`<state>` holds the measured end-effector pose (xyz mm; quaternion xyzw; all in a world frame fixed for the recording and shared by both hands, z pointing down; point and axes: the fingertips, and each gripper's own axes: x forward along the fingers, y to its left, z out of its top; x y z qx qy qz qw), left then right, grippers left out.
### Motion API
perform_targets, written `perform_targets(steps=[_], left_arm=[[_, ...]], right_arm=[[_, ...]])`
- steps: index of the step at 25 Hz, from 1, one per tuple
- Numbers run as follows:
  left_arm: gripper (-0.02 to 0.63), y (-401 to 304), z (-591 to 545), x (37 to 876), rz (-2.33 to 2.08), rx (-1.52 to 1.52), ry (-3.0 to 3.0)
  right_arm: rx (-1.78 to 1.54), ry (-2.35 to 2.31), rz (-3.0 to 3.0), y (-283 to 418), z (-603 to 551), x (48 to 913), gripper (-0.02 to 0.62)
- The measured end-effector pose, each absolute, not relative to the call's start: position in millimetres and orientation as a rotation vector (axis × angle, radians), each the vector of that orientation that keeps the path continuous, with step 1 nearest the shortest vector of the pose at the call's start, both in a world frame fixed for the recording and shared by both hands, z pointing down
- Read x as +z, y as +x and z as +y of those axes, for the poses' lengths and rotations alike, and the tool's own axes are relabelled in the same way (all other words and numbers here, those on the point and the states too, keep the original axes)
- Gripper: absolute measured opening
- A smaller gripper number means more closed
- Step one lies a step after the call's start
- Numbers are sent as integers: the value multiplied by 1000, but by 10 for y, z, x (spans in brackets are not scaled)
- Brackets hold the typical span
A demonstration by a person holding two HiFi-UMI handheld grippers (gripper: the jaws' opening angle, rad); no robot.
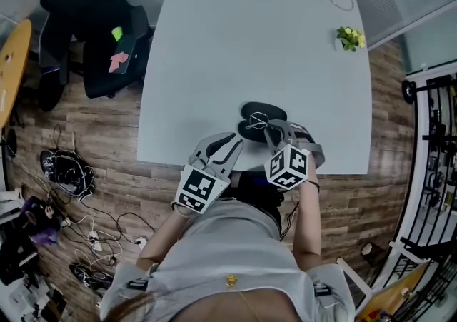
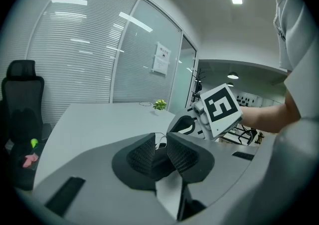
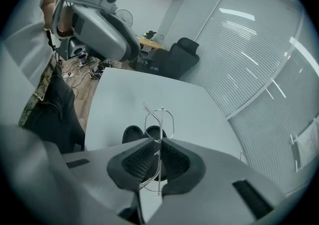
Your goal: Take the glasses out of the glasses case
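White bench (image 1: 235, 42) carries the open glasses case (image 1: 263, 112), lower centre in the head view. Right gripper (image 3: 158, 151): fingers clenched on the wire glasses (image 3: 160, 119), long axis along the fingers, over the case. Left gripper (image 2: 160, 141): fingers slightly parted, empty, just lower left of the case.

Partly hidden behind right gripper (image 1: 275, 130) in head view: case (image 1: 261, 111). Lost inside its jaws: lower part of glasses (image 3: 160, 119). Unclear whether left gripper (image 2: 160, 144) touches the wire.

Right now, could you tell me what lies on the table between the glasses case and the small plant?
Nothing: the head view shows only bare table between the glasses case and the plant.
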<state>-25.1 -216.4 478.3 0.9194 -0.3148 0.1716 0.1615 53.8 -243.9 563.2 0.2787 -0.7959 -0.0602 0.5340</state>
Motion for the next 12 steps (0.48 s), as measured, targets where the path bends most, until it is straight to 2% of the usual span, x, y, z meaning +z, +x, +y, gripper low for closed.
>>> perform_targets(steps=[12], left_arm=[[86, -251, -2133, 4759, -891, 479, 2641]], right_arm=[[-183, 695, -1905, 527, -2329, 5235, 51]])
